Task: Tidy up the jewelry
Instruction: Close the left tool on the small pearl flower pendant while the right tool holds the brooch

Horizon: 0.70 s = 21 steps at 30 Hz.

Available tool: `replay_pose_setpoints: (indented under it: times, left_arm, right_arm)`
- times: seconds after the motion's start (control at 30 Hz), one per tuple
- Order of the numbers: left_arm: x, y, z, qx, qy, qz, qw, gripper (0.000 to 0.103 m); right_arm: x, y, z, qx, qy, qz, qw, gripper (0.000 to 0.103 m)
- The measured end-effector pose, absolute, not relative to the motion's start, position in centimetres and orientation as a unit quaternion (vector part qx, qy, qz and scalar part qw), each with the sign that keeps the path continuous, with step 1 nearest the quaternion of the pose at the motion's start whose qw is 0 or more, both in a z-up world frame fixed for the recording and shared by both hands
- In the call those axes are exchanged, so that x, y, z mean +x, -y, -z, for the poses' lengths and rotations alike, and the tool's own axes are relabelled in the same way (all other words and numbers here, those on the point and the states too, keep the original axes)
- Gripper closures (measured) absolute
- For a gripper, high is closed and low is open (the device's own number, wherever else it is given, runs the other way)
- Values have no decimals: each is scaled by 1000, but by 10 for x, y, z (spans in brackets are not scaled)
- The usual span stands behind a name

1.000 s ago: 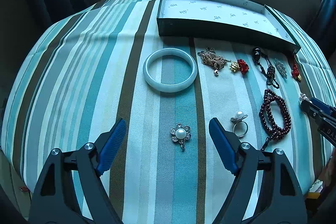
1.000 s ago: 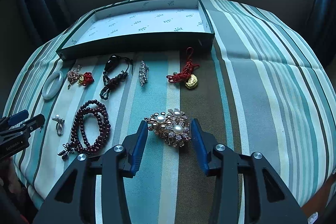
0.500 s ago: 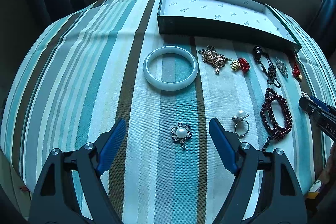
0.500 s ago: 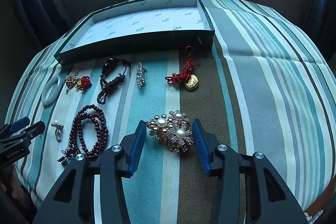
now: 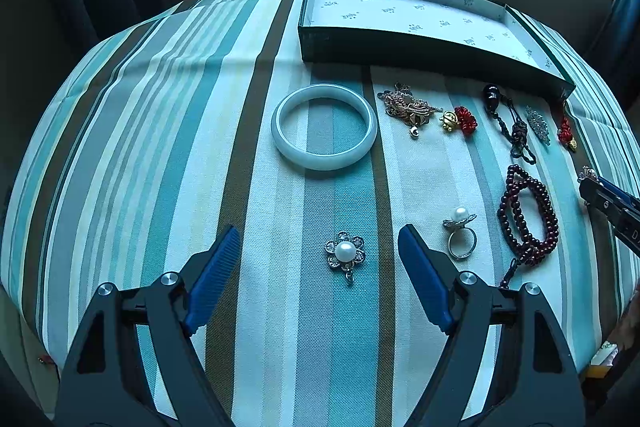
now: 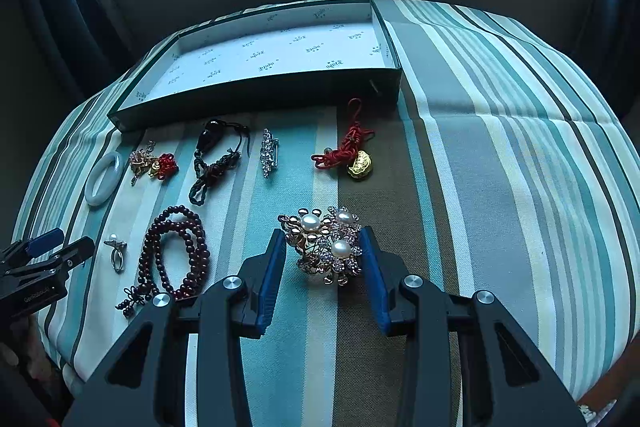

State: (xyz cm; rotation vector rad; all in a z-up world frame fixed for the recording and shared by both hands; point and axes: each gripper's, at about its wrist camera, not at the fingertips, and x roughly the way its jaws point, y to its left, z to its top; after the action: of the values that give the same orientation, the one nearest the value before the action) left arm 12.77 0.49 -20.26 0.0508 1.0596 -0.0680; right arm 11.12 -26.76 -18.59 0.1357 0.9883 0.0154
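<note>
My right gripper is open with its blue pads on either side of a gold and pearl brooch lying on the striped cloth; the pads are close to its edges. My left gripper is open wide around a small pearl flower pendant, not touching it. A dark empty box with a white printed lining stands at the back, also in the left wrist view.
On the cloth lie a pale jade bangle, a pearl ring, dark red bead bracelets, a gold chain piece, a black cord pendant, a crystal pin and a red knot charm.
My right gripper has moved forward and narrowed around the brooch. My left gripper has barely moved.
</note>
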Motion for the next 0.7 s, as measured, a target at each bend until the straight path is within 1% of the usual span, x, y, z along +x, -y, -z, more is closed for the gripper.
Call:
replay_pose_setpoints:
  times: [0.17, 0.23, 0.37, 0.43, 0.57, 0.7]
  left_arm:
    - [127, -4, 203, 26, -506, 36, 861, 22]
    - [127, -3, 203, 25, -508, 38, 860, 30]
    - [127, -5, 205, 25, -512, 37, 858, 37]
    - [127, -4, 206, 27, -514, 38, 857, 44]
    - [127, -3, 206, 28, -515, 47, 855, 52]
    - [125, -1, 205, 28, -515, 54, 855, 65]
  right_arm:
    - [111, 267, 186, 62, -473, -10, 879, 64]
    - [111, 267, 186, 62, -474, -11, 878, 64]
    - [111, 267, 186, 64, -474, -13, 878, 64]
    - [111, 267, 187, 64, -474, -14, 878, 64]
    - [112, 268, 188, 66, -476, -15, 877, 64]
    - [112, 269, 188, 67, -476, -14, 877, 64]
